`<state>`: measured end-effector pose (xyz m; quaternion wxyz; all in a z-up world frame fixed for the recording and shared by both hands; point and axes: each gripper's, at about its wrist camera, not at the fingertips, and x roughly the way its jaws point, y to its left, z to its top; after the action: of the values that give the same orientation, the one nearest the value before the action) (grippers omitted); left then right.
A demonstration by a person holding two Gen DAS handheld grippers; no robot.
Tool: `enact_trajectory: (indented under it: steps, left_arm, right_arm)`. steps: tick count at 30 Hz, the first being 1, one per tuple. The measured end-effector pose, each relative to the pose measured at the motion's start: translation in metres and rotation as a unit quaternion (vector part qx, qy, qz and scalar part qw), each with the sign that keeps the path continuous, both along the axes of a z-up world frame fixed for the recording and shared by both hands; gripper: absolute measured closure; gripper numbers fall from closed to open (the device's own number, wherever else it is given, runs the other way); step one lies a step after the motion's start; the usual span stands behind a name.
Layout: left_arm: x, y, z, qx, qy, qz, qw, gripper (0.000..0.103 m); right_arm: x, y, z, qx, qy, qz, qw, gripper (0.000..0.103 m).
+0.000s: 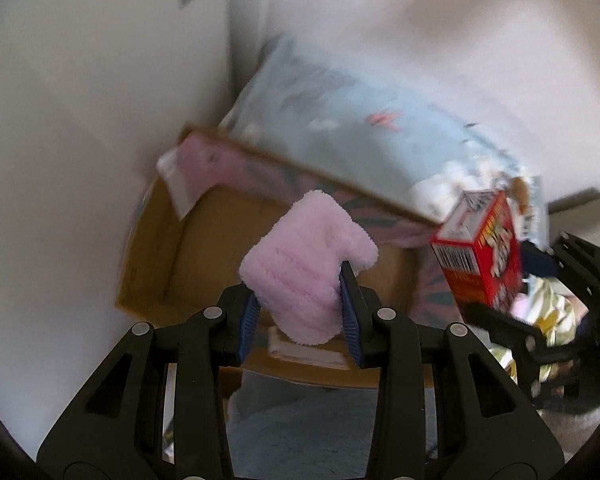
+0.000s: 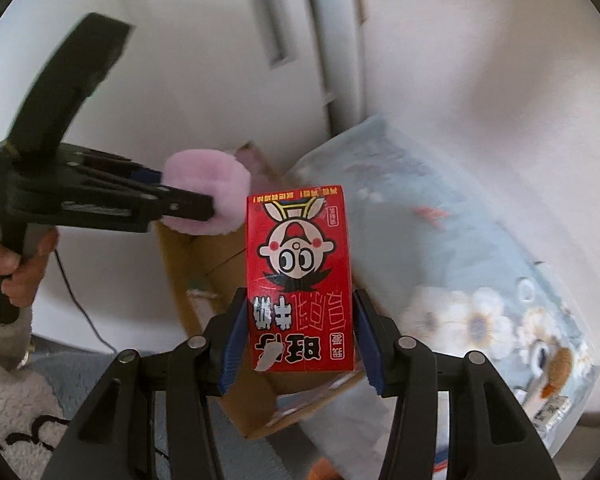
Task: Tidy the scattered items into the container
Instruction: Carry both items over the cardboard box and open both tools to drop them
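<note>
White walls meet in a corner, where an open cardboard box sits on the floor against a pale blue flowered pillow. The left claw grips a fluffy pink cloth above the box. The right claw clamps a red carton alongside, both probably poised for dropping inside.

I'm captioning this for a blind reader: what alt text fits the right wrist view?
The right tongs grip a red carton printed with a cartoon face, above an open cardboard box. To the left, the left tongs hold a fluffy pink cloth; a pale blue floral cushion lies to the right.
</note>
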<state>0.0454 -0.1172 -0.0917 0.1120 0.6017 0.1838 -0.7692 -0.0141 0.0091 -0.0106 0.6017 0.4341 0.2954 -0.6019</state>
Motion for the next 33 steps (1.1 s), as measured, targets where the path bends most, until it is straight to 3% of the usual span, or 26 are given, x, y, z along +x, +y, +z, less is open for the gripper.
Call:
enact_trajectory:
  steps: [5,7,12,26,27,30,33]
  left_arm:
    - [0.002,-0.01,-0.041,0.003,-0.044,0.01,0.999,0.07]
    - [0.004,-0.012,-0.055,0.001,-0.06,0.012,0.9981,0.07]
    - [0.008,-0.016,-0.081,0.009,-0.087,0.017,0.9961,0.07]
    - [0.02,-0.017,-0.086,0.012,-0.091,0.014,0.9957,0.069]
    - [0.022,-0.018,-0.084,0.015,-0.087,0.017,0.996,0.063]
    - [0.027,-0.022,-0.072,0.046,-0.051,0.037,0.997,0.027]
    - [0.034,-0.025,-0.053,0.056,-0.003,0.056,0.9969,0.01]
  right_arm:
    - [0.017,-0.024,-0.035,0.058,0.004,0.043,0.997,0.057]
    - [0.012,-0.006,-0.036,0.087,-0.003,0.053,0.995,0.057]
    - [0.023,-0.02,-0.08,0.14,-0.009,0.067,0.988,0.057]
    - [0.016,-0.018,-0.096,0.163,-0.003,0.059,0.985,0.057]
    - [0.016,-0.018,-0.095,0.163,-0.004,0.059,0.985,0.057]
    - [0.017,-0.017,-0.094,0.163,0.003,0.065,0.985,0.053]
    - [0.017,-0.017,-0.093,0.166,0.013,0.054,0.985,0.022]
